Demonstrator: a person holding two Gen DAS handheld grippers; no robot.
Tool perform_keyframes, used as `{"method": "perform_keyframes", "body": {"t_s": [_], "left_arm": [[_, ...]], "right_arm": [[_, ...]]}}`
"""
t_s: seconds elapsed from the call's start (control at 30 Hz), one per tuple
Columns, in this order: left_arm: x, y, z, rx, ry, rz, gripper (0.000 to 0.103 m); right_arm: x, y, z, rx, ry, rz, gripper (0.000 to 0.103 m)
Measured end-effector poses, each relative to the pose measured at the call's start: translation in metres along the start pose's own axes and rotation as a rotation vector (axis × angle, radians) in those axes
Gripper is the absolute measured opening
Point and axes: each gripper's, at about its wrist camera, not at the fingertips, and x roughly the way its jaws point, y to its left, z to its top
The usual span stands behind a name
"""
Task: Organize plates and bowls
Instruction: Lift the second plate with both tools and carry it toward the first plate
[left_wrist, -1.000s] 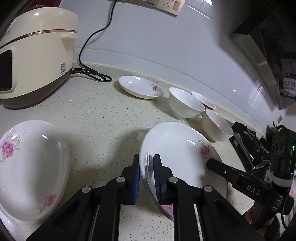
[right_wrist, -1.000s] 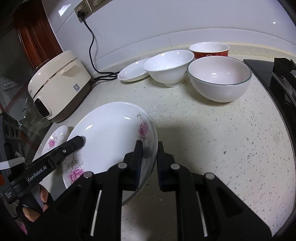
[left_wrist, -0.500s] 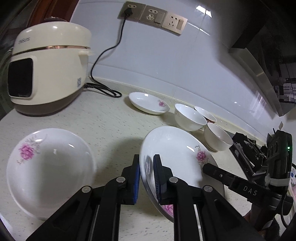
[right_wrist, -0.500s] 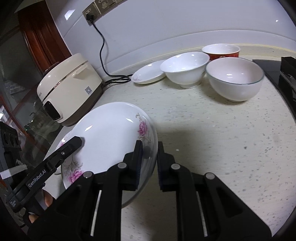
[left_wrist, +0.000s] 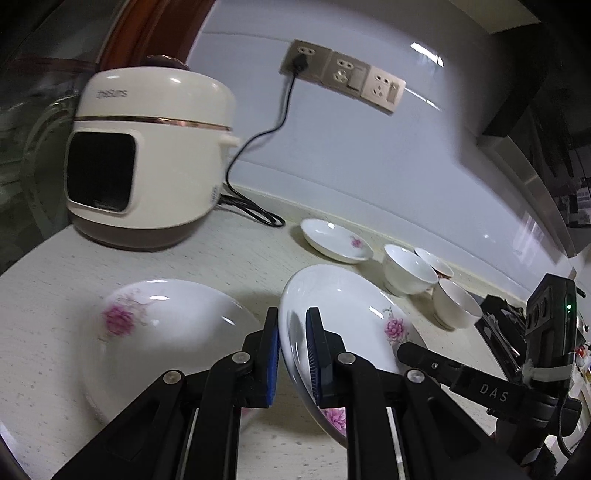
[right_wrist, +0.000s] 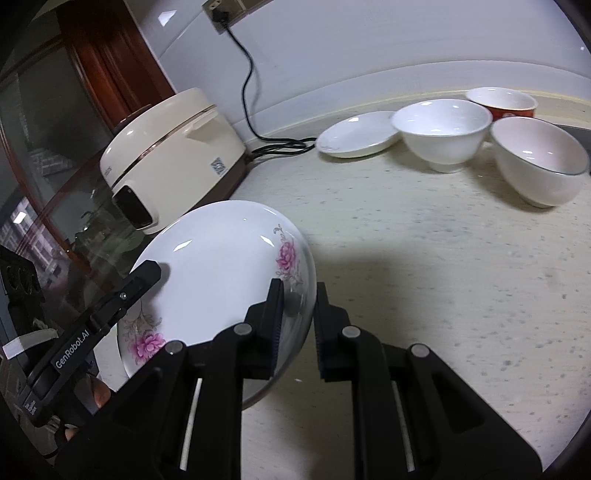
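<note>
Speckled countertop (left_wrist: 236, 258) — three floral plates (left_wrist: 343, 306), three bowls (left_wrist: 408, 268), one rice cooker (left_wrist: 147, 155).

A pale speckled countertop (left_wrist: 236, 258) fills the lower frame. On it, upper left, stands a cream rice cooker (left_wrist: 147, 162) with its black cord (left_wrist: 255, 214) coiled behind. A floral plate (left_wrist: 162, 332) lies lower left. At centre right sit a small plate (left_wrist: 334, 240) and seemingly three bowls (right_wrist: 443, 133).
</note>
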Motion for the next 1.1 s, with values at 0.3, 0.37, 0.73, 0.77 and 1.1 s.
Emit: {"method": "perform_keyframes", "body": {"t_s": [0.3, 0.37, 0.73, 0.77, 1.1], "left_arm": [[-0.01, 0.043, 0.009, -0.081, -0.031, 0.031, 0.014], [-0.012, 0.051, 0.011, -0.096, -0.033, 0.037, 0.014], [-0.015, 0.102, 0.015, -0.219, -0.016, 0.062, 0.014], [-0.014, 0.107, 0.015, -0.234, -0.011, 0.064, 0.014], [-0.008, 0.133, 0.011, -0.337, 0.016, 0.112, 0.015]], "right_arm": [[0.028, 0.037, 0.0, -0.038, 0.014, 0.042, 0.018], [0.034, 0.046, -0.001, -0.05, 0.02, 0.048, 0.018], [0.064, 0.089, -0.005, -0.133, 0.052, 0.069, 0.018], [0.067, 0.093, -0.006, -0.143, 0.057, 0.063, 0.018], [0.085, 0.113, -0.006, -0.174, 0.096, 0.042, 0.018]]}}
